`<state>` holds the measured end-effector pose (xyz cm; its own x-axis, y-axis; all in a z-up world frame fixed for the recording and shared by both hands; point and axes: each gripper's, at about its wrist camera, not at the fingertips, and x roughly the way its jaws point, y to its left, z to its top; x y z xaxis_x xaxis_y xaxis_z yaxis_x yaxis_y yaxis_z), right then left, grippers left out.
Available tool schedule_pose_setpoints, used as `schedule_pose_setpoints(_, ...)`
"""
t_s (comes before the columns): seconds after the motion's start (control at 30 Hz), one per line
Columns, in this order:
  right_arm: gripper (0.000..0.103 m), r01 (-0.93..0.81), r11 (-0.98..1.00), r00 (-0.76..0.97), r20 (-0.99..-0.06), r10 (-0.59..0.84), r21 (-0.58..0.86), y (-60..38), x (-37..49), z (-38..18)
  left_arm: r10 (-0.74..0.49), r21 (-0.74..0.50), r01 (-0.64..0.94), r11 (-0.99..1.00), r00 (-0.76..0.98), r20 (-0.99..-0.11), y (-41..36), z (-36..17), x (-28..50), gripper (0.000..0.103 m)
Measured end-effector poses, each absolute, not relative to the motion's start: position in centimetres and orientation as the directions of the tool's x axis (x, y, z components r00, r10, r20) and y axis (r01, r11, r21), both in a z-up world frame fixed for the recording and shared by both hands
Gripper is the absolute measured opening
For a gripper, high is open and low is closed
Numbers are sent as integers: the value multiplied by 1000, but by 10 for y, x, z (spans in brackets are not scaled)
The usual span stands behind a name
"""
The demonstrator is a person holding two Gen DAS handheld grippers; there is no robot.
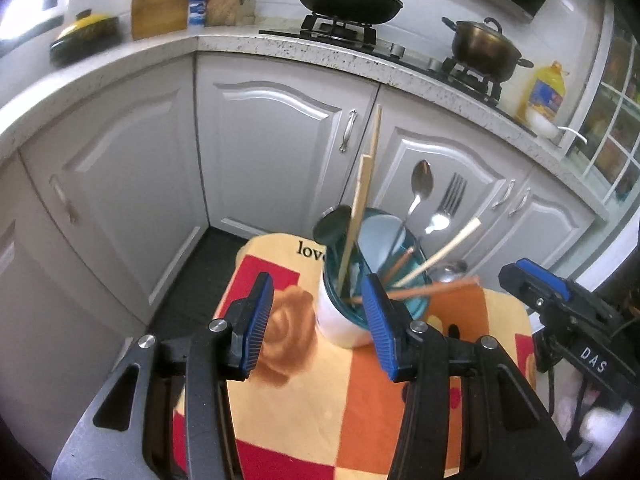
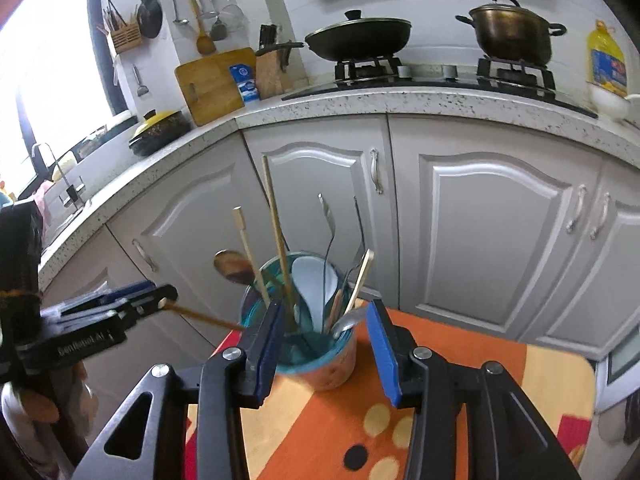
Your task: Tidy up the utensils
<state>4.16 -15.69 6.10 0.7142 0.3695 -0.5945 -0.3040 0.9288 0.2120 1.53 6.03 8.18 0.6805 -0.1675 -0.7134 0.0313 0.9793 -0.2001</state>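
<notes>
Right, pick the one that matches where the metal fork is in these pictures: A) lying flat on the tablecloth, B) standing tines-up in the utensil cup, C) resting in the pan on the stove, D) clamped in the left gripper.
B: the fork stands tines-up in the utensil cup next to the metal spoon, and the left gripper has nothing between its open jaws.

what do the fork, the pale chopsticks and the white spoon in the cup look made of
Fork: metal, probably stainless steel; silvery and shiny with bright glints.
Pale chopsticks: likely bamboo or light wood; matte, cream-tan, squared ends.
White spoon: ceramic or melamine, cannot tell which; smooth, opaque, glossy.
Cup: seemingly plastic, with a translucent teal inside.
</notes>
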Motion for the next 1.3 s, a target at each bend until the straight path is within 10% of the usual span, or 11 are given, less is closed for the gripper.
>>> schedule_pose_setpoints(1.3,58,-238,967,788,-564,248,92,-144,-22,95,-78,-101,16,995,756,-650,30,124,-40,46)
